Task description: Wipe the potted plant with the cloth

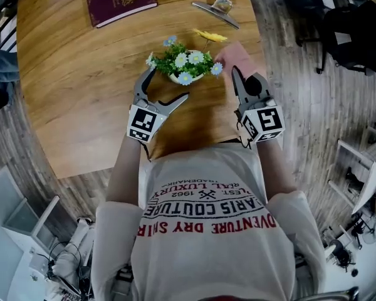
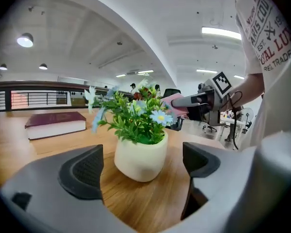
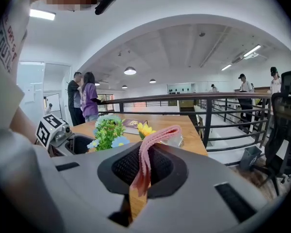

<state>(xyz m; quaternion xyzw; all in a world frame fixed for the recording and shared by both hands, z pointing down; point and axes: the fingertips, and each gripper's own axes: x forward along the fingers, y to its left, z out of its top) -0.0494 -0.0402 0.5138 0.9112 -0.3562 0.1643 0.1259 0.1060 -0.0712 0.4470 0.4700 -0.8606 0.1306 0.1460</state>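
Pink cloth [image 3: 146, 154] is clamped in the right gripper [image 1: 236, 74]. Its jaws are closed on a folded strip, and a free loop stands out above them. I think it is held this way so that the soft loop, not the hard jaws, meets the leaves. This gripper hangs just beside the right side of the plant [image 1: 185, 64], and the cloth is at the outer flowers or very near them; I cannot tell if it touches.

The plant stands upright in a cream pot [image 2: 139, 157] near the middle of the wooden desk [image 1: 75, 86]. The left gripper [image 1: 168, 85] is at the pot's near-left side, with its jaws wide apart and nothing between the 2 pads. The pot is in front of the gap and apart from both. In my judgement this gripper waits there to steady the pot, because a light pot could slide or tip when the cloth pushes the leaves.

A dark red book [image 1: 121, 0] and a loose yellow flower [image 1: 210, 36] lie farther back on the desk, well apart from the work.

The wiping seems to be at its beginning or in an early pass.
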